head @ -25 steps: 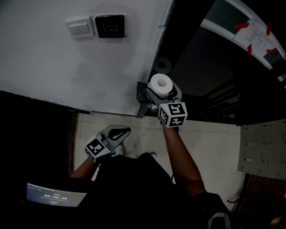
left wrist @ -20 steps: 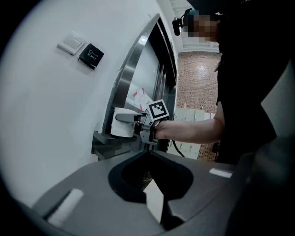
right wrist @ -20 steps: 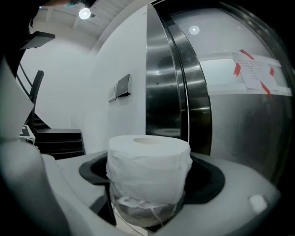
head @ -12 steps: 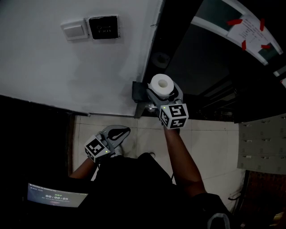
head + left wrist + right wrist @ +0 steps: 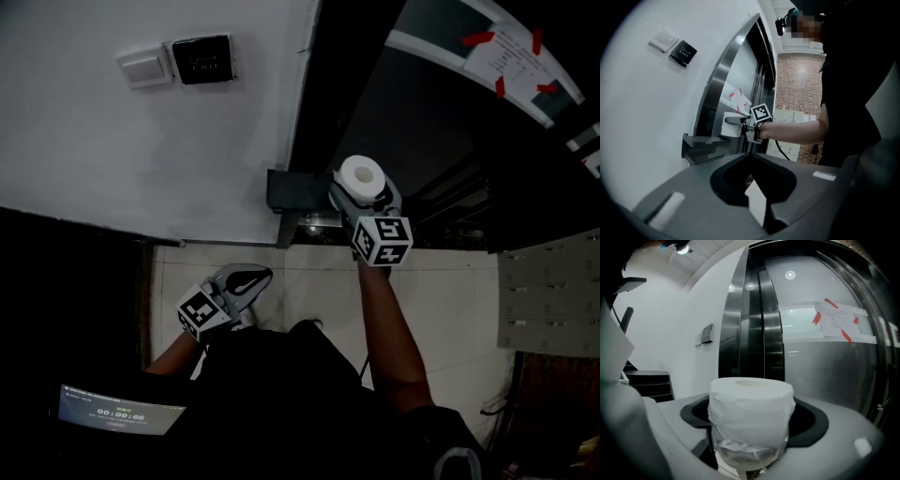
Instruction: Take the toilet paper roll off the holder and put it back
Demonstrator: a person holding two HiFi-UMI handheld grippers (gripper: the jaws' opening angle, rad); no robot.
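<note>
The white toilet paper roll [image 5: 362,174] stands upright between the jaws of my right gripper [image 5: 364,192], which is shut on it. It hangs just right of the dark grey holder [image 5: 296,189] on the wall's corner, apart from it. In the right gripper view the roll [image 5: 751,408] fills the middle and the holder [image 5: 649,383] shows at far left. My left gripper [image 5: 255,277] hangs low over the floor, jaw tips together with nothing in them. The left gripper view looks up at the holder [image 5: 701,145] and the roll [image 5: 732,126].
A white switch [image 5: 142,67] and a black exit plate [image 5: 200,58] sit on the white wall. Right of the holder is a steel-framed dark door with a taped notice [image 5: 511,52]. White lockers [image 5: 548,295] stand at right, and a lit screen [image 5: 117,411] at bottom left.
My right gripper has carried the roll to the right, off the holder's front and clear of it. The left gripper has stayed in place.
</note>
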